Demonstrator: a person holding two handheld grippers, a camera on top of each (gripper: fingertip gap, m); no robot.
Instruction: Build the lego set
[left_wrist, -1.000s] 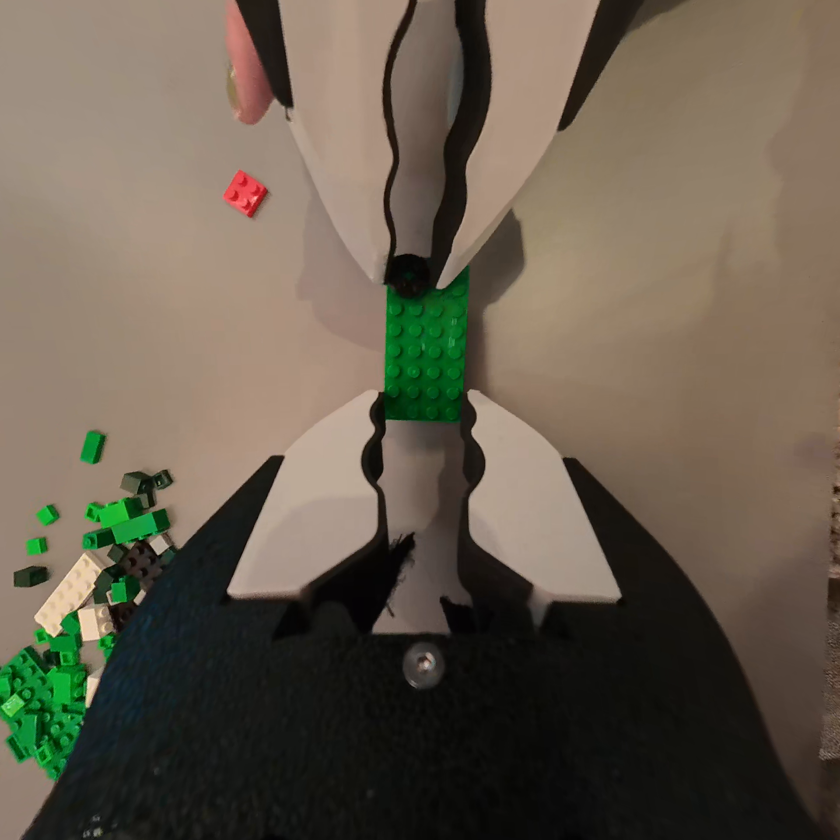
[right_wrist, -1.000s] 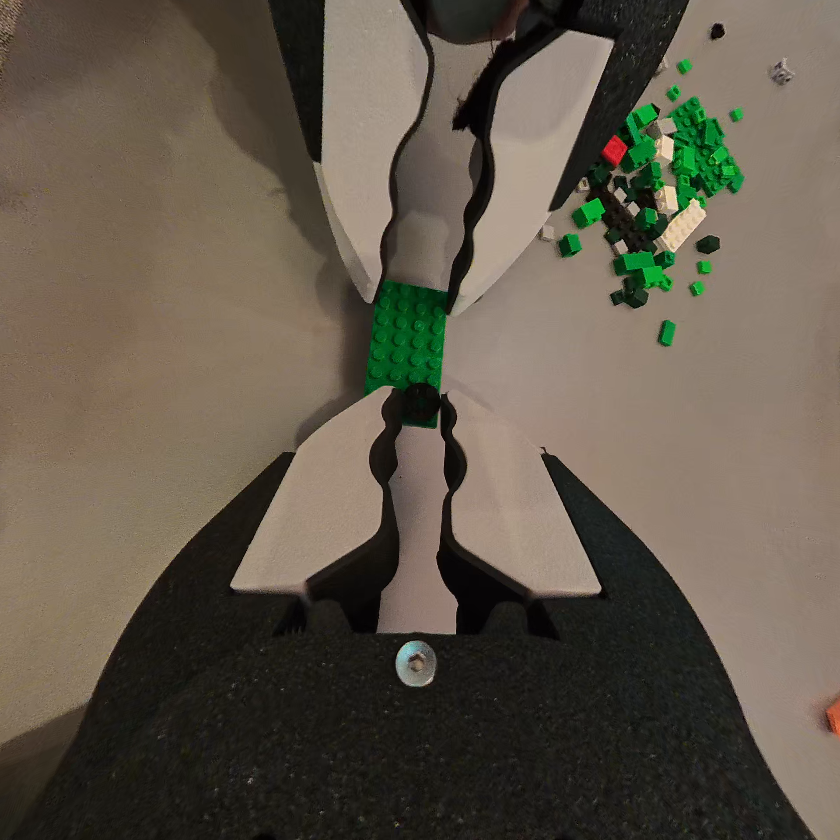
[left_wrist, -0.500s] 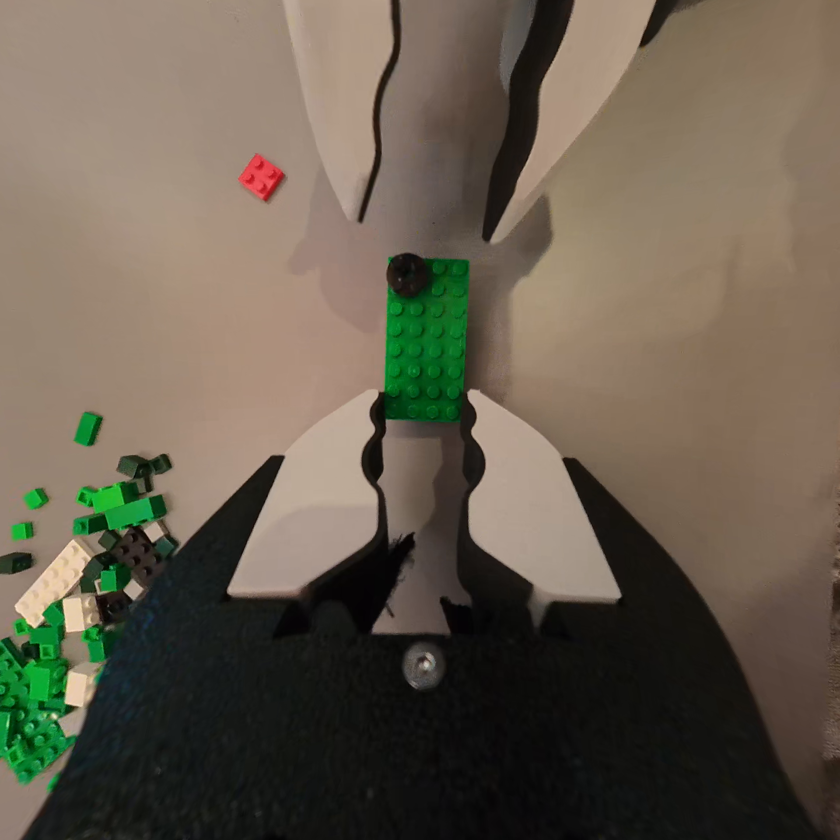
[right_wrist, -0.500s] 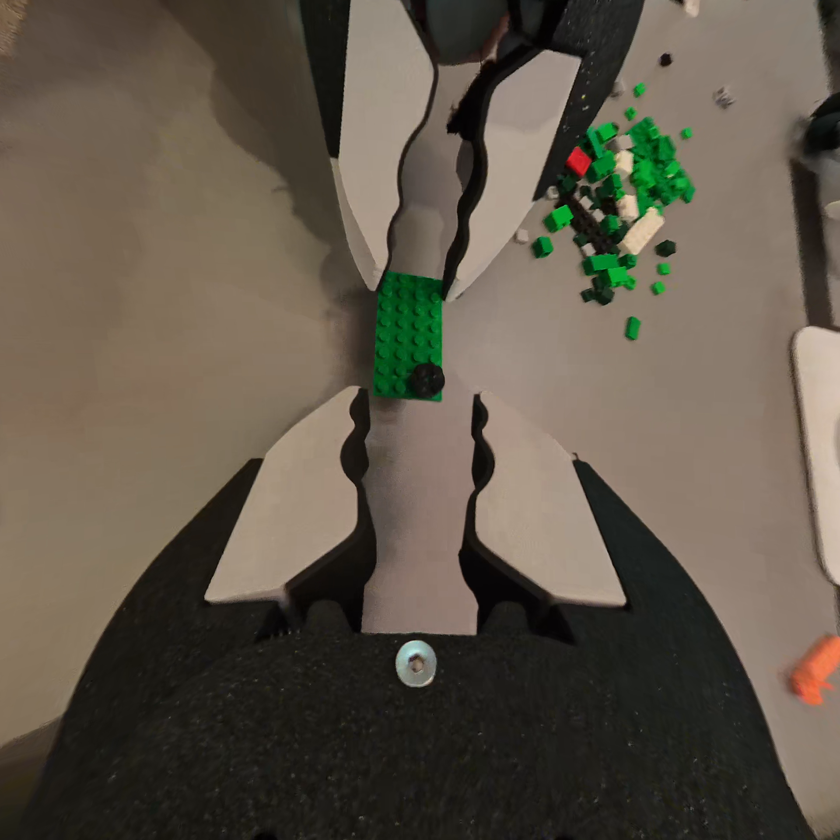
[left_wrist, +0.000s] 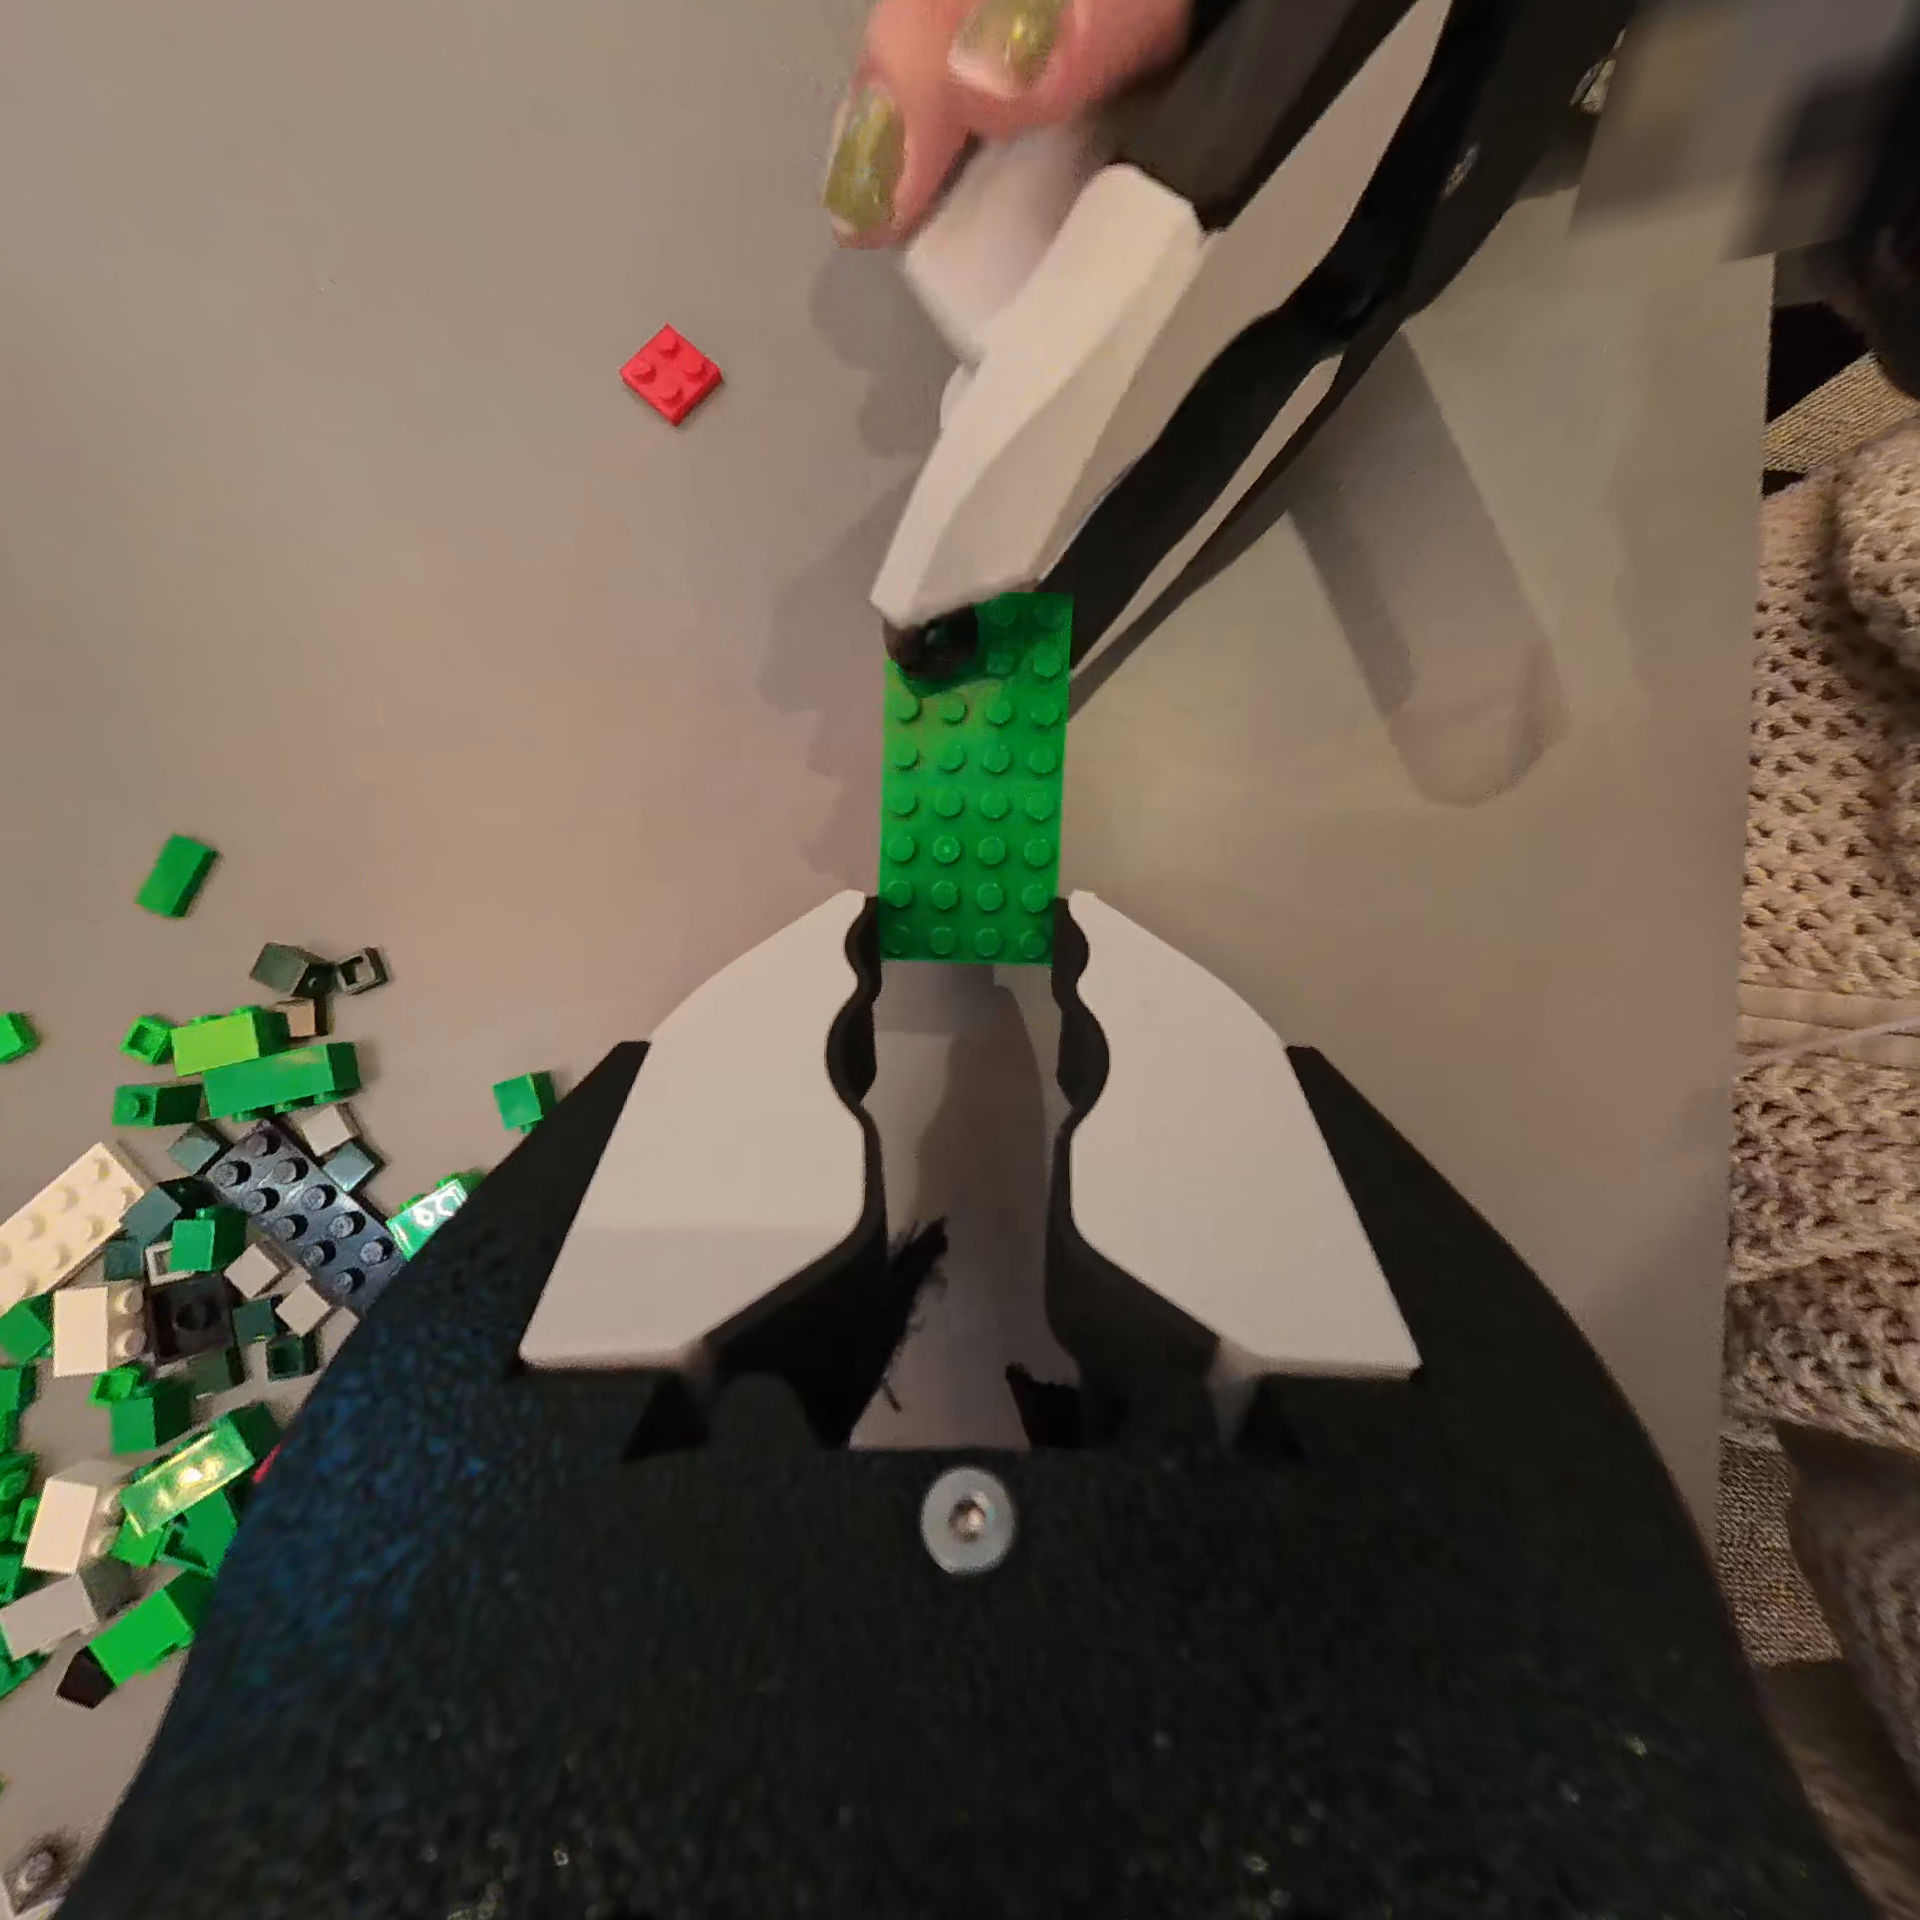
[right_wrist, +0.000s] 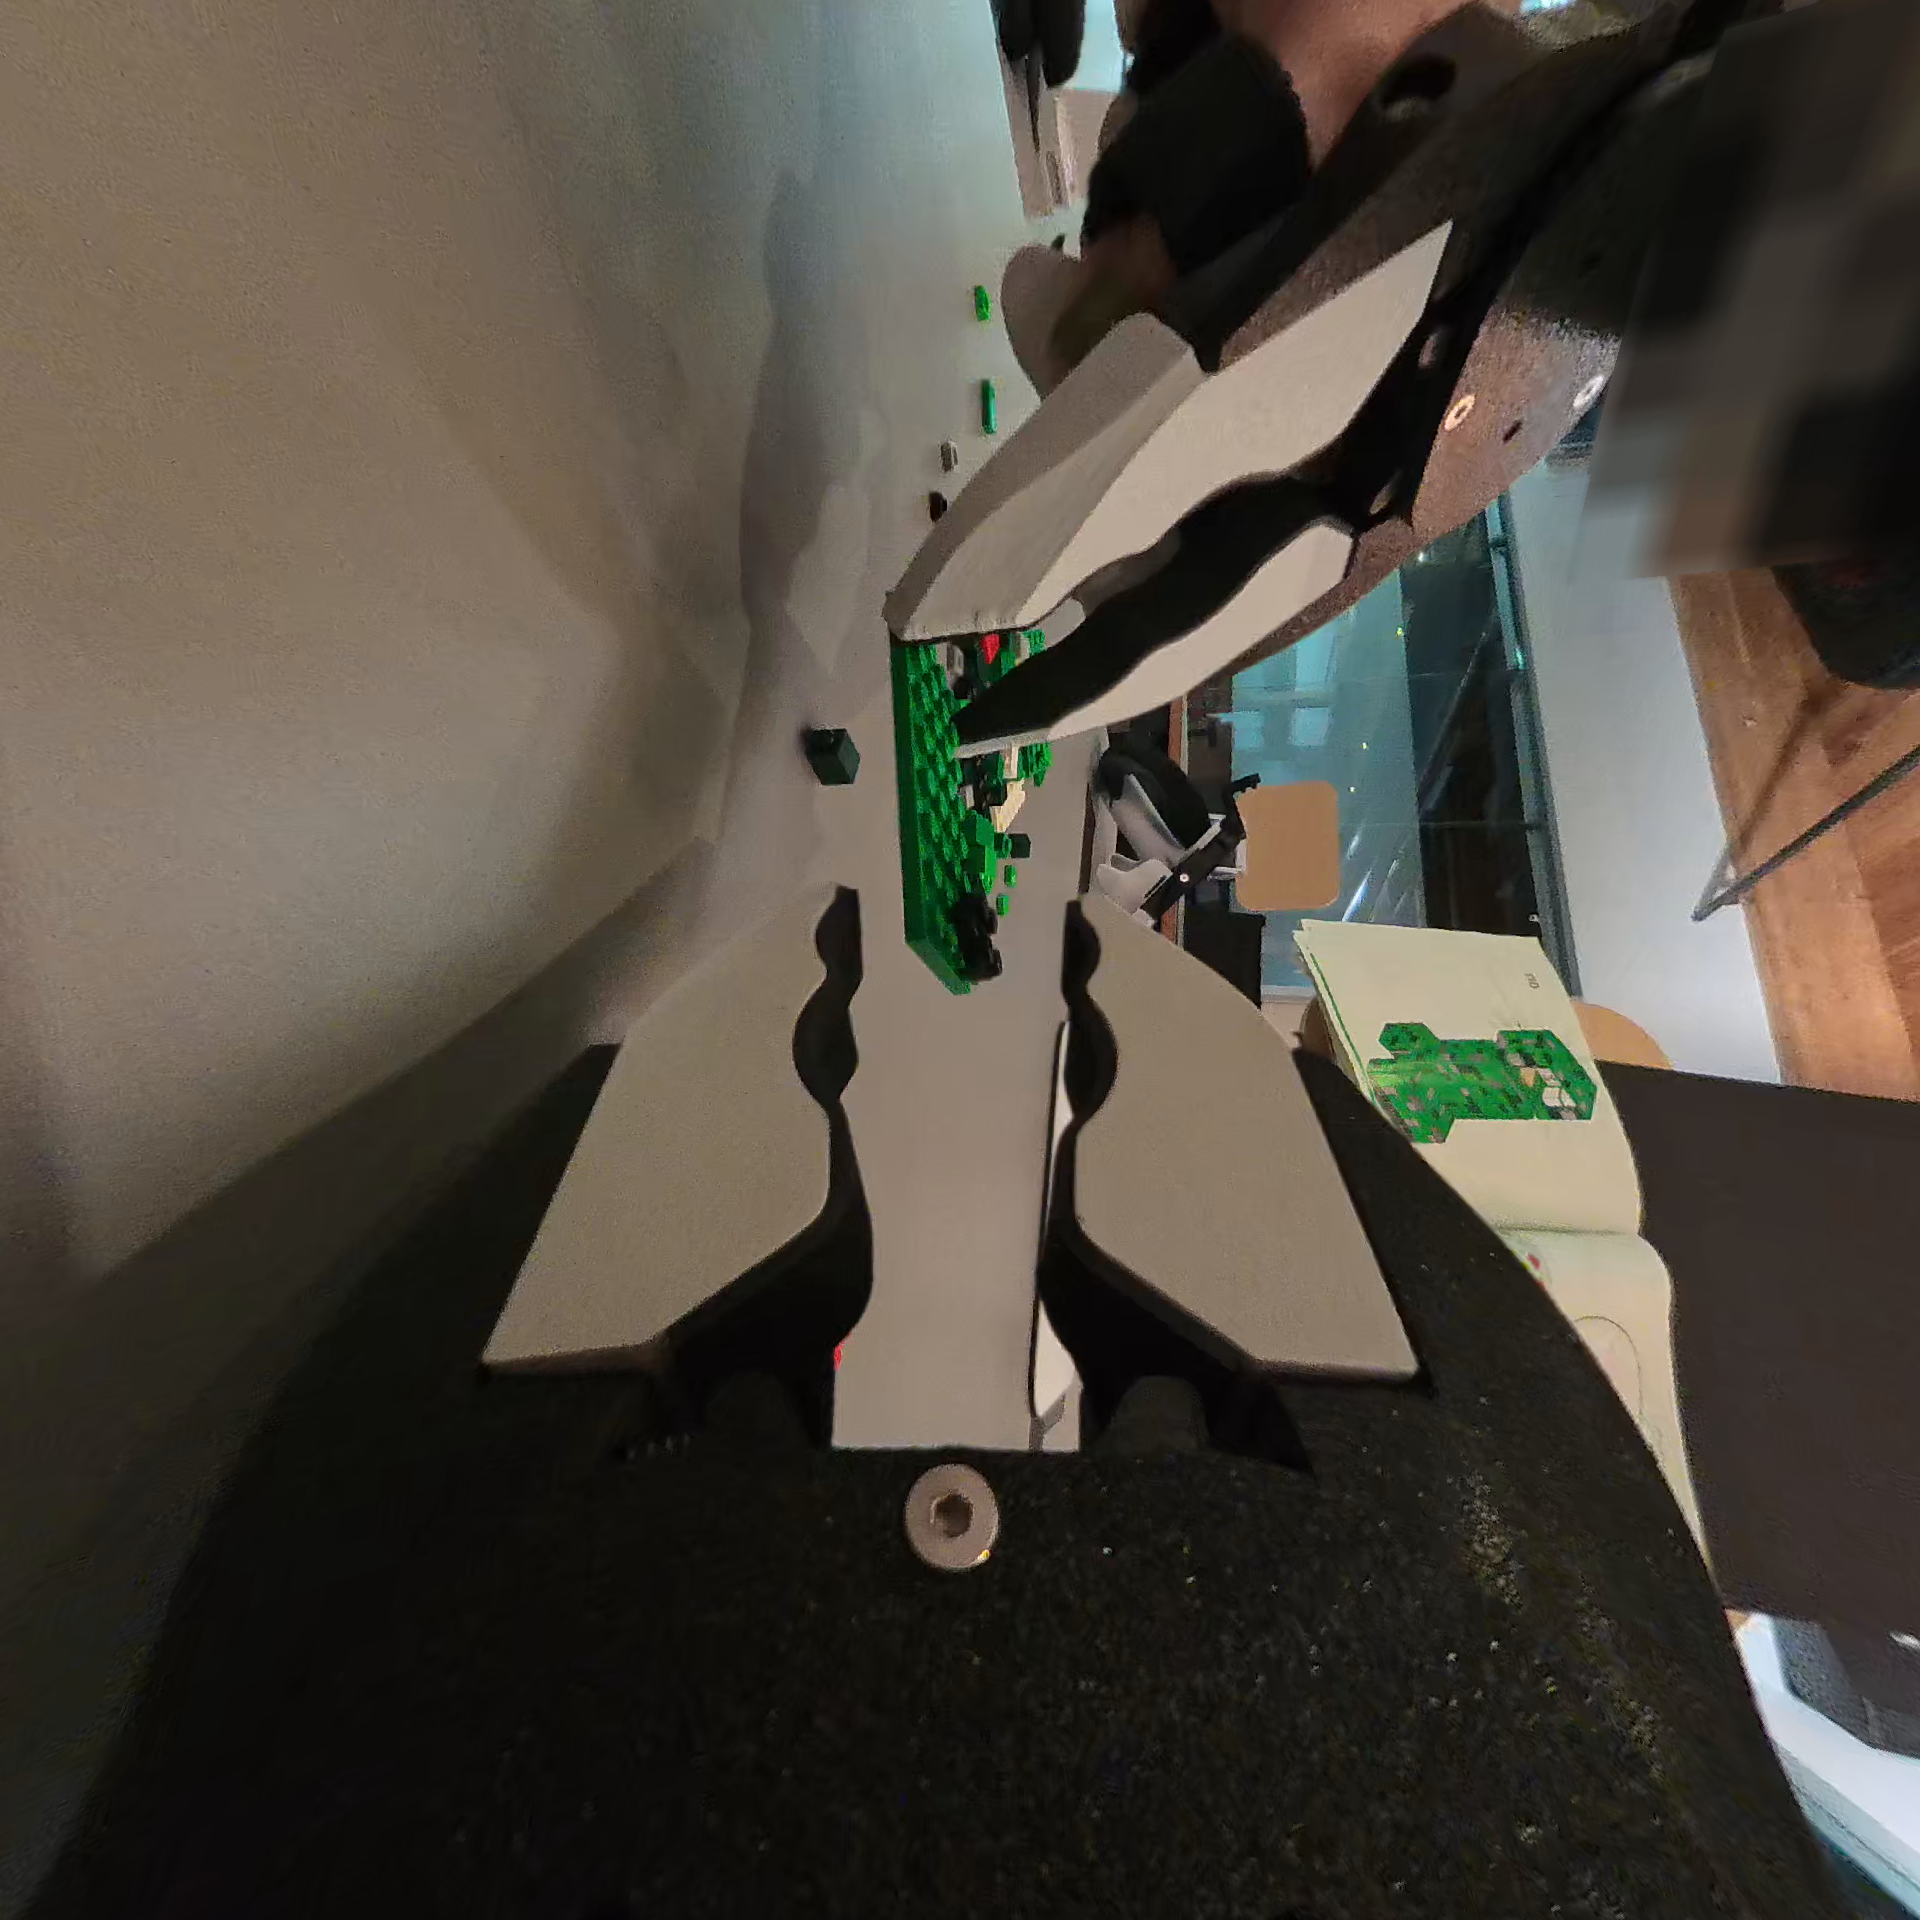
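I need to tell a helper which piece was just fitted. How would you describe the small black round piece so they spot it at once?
On the grey table, find the long green studded plate held at its near end by the left gripper. The small black round piece sits on its far left corner, the only dark part on that plate.

Motion blur smears the person's hand (left_wrist: 935, 94) at the top edge of the left wrist view, cut off above the fingers. The right gripper (left_wrist: 971, 634) covers part of the small black round piece (left_wrist: 935, 649) on the long green studded plate (left_wrist: 975, 790), so contact can't be judged. The loose pile of green, white and dark bricks (left_wrist: 177, 1226) runs off the left edge and under the gripper body. In the right wrist view, the open instruction booklet (right_wrist: 1475, 1091) is partly hidden behind a black slab, and bricks behind the plate are too small to sort.
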